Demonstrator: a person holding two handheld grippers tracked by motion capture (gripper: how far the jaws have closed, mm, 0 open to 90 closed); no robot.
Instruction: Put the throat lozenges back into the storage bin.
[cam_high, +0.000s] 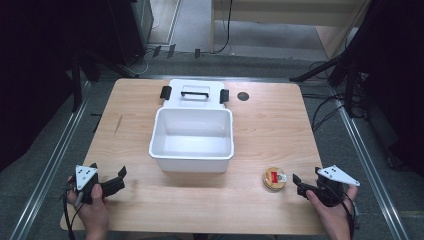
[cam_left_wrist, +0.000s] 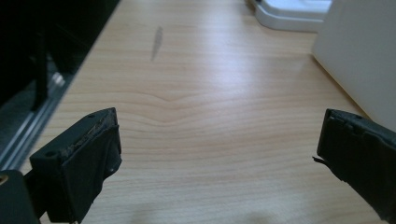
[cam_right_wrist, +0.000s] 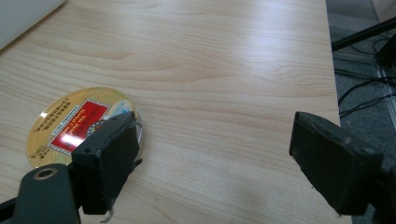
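An open white box (cam_high: 192, 137) stands in the middle of the wooden table (cam_high: 270, 125), with its lid (cam_high: 195, 92) lying just behind it. A round gold tin with a red label (cam_high: 274, 178) lies flat at the front right. My right gripper (cam_high: 306, 177) rests just right of the tin, open and holding nothing. In the right gripper view the tin (cam_right_wrist: 60, 121) lies beside and partly behind the left jaw of that gripper (cam_right_wrist: 215, 154). My left gripper (cam_high: 107, 171) sits at the front left, open over bare wood (cam_left_wrist: 219, 144). The box wall (cam_left_wrist: 359, 51) stands to its right.
A small dark round mark (cam_high: 243, 96) sits on the table right of the lid. Metal rails (cam_high: 55, 150) run along both sides of the table. Cables and dark stands (cam_high: 345, 75) lie on the floor beyond the far and right edges.
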